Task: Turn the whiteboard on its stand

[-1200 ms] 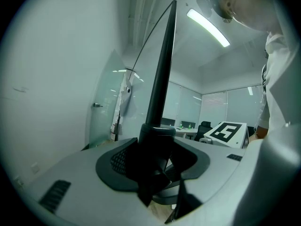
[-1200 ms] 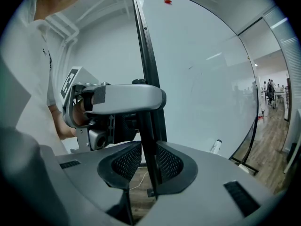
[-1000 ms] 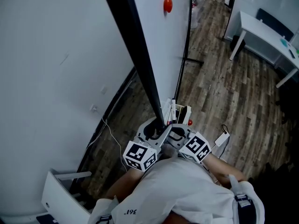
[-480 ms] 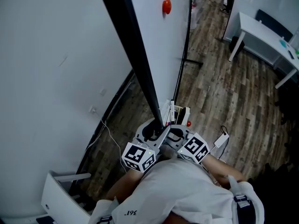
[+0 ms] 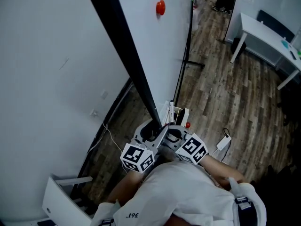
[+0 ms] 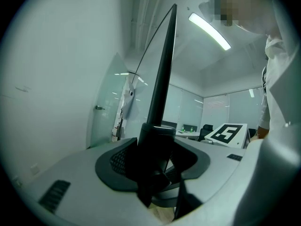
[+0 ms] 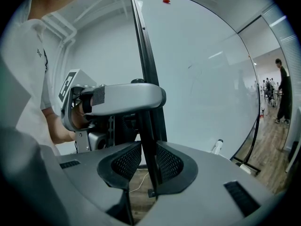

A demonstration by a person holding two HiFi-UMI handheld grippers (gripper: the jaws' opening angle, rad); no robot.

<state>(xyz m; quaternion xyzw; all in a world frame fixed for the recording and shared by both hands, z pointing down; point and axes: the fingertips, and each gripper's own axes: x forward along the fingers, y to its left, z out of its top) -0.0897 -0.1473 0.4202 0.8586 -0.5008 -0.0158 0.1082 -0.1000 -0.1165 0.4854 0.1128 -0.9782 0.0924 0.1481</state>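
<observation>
- We see the left gripper (image 5: 155, 127) with its jaws clamped on the black frame edge (image 6: 162, 79) of the whiteboard (image 5: 155, 55).
- The right gripper (image 5: 173, 128) pinches the same edge, just beside the left.
- The whiteboard stands upright, edge-on to the head view.
- The right gripper view shows the board face, 1 red magnet (image 7: 165, 1) and possibly a marker (image 7: 217, 146).
- The left gripper view shows only the thin edge.

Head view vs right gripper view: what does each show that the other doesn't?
Head view only: the white desk. Right gripper view only: a person standing far off at right. Both: the whiteboard, its red magnet, and the left gripper and right gripper, each shut on the black edge.
</observation>
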